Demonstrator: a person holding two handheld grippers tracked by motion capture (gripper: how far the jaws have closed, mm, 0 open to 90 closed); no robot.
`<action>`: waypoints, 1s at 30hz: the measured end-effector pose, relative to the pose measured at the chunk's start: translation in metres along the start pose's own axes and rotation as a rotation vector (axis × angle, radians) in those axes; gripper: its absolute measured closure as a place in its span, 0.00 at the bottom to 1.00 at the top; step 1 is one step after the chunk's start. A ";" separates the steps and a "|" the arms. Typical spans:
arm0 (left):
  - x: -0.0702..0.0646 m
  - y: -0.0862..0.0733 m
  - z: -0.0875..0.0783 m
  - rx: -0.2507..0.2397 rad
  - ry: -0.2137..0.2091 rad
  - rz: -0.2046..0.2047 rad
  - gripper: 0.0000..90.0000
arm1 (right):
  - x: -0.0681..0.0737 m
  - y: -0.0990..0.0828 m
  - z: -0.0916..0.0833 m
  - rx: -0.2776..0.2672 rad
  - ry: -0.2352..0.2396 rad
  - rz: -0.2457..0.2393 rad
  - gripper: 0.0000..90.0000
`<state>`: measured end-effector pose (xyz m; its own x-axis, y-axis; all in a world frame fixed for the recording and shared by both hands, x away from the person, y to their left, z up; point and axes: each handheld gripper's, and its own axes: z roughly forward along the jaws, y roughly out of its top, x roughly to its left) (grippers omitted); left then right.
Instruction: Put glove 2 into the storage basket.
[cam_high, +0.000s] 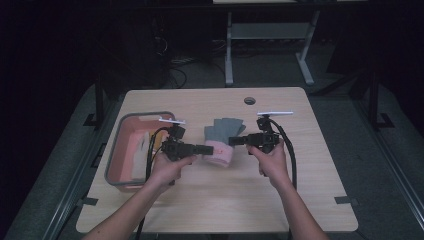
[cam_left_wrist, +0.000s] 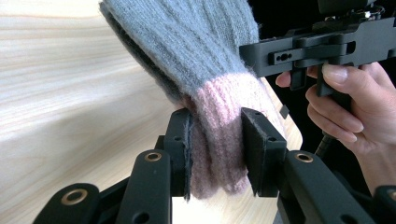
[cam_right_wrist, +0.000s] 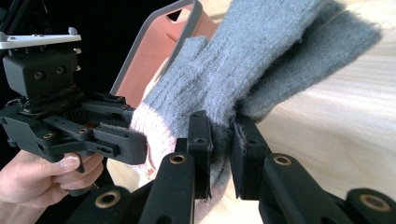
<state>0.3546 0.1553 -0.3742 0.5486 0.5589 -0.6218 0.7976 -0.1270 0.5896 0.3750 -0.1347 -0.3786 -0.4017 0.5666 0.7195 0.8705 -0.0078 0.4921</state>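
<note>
Fingers of the left gripper (cam_left_wrist: 215, 154) are clamped on the pink ribbed cuff of a knitted glove (cam_left_wrist: 205, 70), pressing it from both sides so the wool bunches between the pads. Seen from the left gripper view, the grey part of the glove rises away from the cuff over the pale wooden counter (cam_left_wrist: 60, 93), and the right gripper (cam_left_wrist: 303, 51) sits just beyond it in the person's right hand (cam_left_wrist: 359, 107).

Fingers of the right gripper (cam_right_wrist: 219, 144) are nearly closed as well, pinching a fold of the grey wool where the glove's body narrows. In the right gripper view the grey fabric spreads up and away from the pinch, and the pink cuff (cam_right_wrist: 144, 126) lies beside the left gripper (cam_right_wrist: 70, 126), which the left hand (cam_right_wrist: 42, 177) grips by its handle.

From the high view, both forearms come in from the near edge of the counter (cam_high: 215, 200). The left gripper (cam_high: 207, 148) and right gripper (cam_high: 234, 141) point toward each other with the glove (cam_high: 222, 132) held between them near the middle of the counter, the cuff toward the person and the grey fingers pointing away. Whether the glove is lifted off the wood or touching it cannot be told.

Just left of the left hand stands a pink bin (cam_high: 125, 150) with a grey rim. Farther off, near the back edge, is a round hole (cam_high: 249, 100) in the counter
</note>
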 end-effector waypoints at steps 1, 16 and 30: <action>0.001 0.000 -0.002 -0.002 0.003 0.000 0.72 | 0.001 0.001 0.002 0.001 0.000 -0.001 0.88; 0.011 0.003 -0.032 -0.036 0.035 -0.006 0.72 | 0.019 0.018 0.026 0.030 0.023 -0.037 0.88; 0.019 0.003 -0.055 -0.065 0.054 -0.019 0.72 | 0.034 0.029 0.046 0.053 0.041 -0.063 0.88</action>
<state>0.3531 0.2102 -0.3560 0.5180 0.6044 -0.6053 0.7887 -0.0635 0.6115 0.3993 -0.0776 -0.3623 -0.4662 0.5302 0.7082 0.8567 0.0709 0.5109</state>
